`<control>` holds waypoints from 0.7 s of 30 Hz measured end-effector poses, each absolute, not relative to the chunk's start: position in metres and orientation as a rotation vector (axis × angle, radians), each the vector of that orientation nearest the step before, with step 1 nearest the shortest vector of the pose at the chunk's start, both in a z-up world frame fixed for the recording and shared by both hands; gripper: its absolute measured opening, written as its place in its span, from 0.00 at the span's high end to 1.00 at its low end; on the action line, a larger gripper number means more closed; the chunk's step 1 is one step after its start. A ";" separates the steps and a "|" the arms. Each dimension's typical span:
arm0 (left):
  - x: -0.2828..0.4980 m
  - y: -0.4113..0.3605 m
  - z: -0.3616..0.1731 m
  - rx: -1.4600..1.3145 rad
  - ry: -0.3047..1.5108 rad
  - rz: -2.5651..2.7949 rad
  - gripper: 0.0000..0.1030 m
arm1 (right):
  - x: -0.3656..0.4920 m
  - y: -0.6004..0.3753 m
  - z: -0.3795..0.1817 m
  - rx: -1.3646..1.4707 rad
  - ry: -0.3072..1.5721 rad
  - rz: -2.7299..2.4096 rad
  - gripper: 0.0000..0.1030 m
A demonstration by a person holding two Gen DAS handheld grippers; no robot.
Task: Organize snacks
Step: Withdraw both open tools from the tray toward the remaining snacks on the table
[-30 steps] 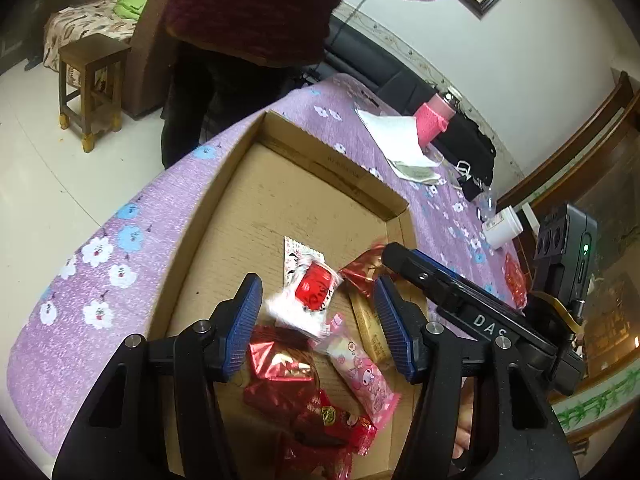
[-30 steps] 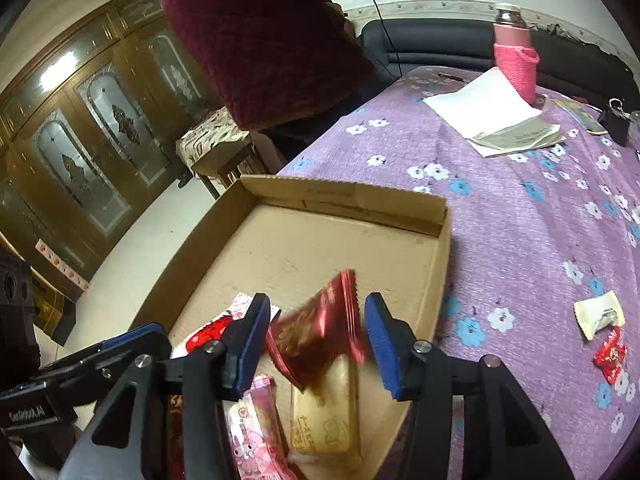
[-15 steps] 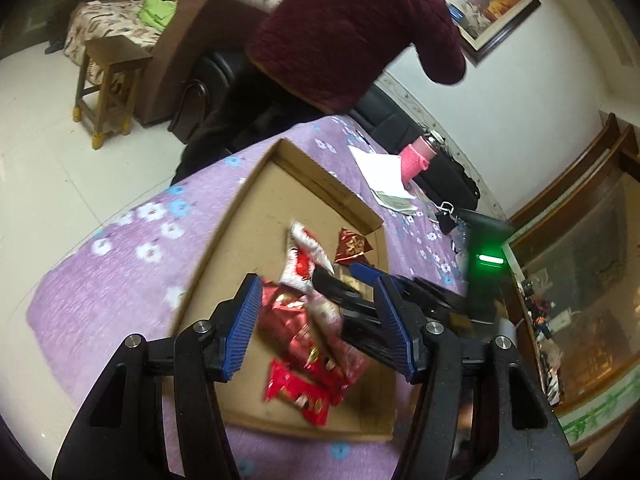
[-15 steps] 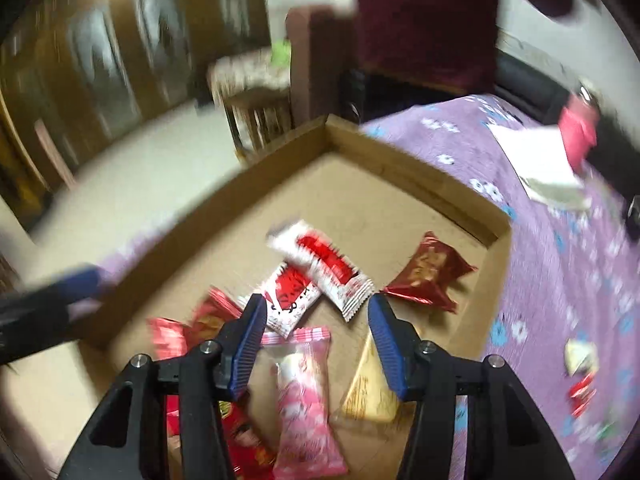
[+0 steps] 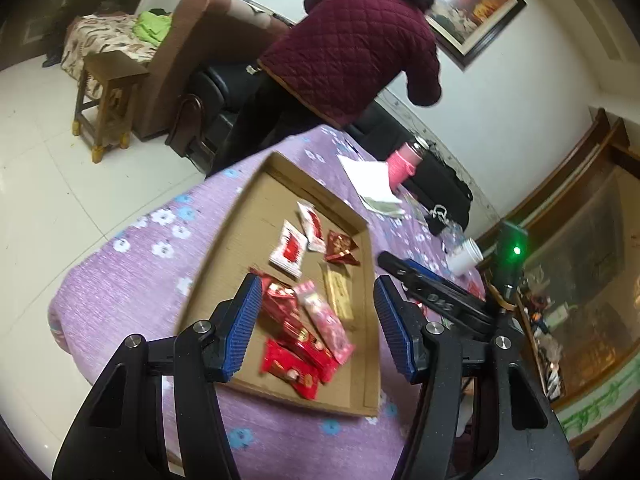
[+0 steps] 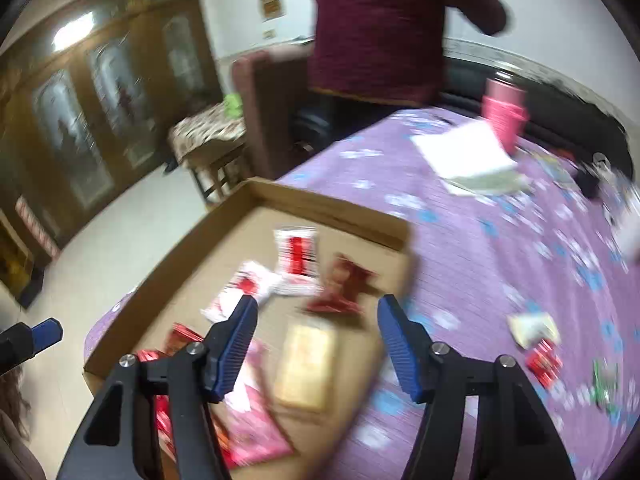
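Note:
A shallow cardboard tray [image 5: 236,236] lies on the purple flowered tablecloth and holds several snack packets: white-and-red ones [image 5: 290,246], a dark red one [image 5: 340,246], a golden bar [image 5: 340,296], a pink one [image 5: 326,322] and red ones [image 5: 290,366]. My left gripper [image 5: 316,330] is open and empty, raised above the tray's near end. My right gripper [image 6: 316,348] is open and empty above the tray [image 6: 328,208], over the golden bar [image 6: 308,364]. A few loose snacks [image 6: 538,338] lie on the cloth to the right.
A person in a maroon jacket [image 5: 352,48] stands at the table's far side. A pink bottle [image 6: 504,116], white papers [image 6: 464,156] and a paper cup [image 5: 466,256] sit at the far end. A wooden stool [image 5: 108,100] stands on the floor, left.
Both grippers have pulled up and back from the tray. The white-and-red packet and the dark red packet, between the fingers a second ago, now lie in the tray.

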State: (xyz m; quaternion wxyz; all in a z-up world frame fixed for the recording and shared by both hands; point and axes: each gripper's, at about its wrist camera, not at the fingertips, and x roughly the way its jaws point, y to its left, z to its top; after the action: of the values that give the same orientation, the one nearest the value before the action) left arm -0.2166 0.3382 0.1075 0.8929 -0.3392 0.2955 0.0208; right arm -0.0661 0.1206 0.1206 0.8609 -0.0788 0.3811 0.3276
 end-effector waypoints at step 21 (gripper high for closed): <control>-0.171 0.236 0.095 -0.580 0.784 -0.106 0.43 | -0.047 -0.057 0.081 0.105 0.879 0.459 0.36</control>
State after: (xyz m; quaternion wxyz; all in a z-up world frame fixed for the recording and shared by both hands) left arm -0.1712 0.2358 0.0949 0.8821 -0.2784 0.3765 -0.0507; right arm -0.0472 -0.0574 0.0808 0.8783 0.0503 0.4215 0.2199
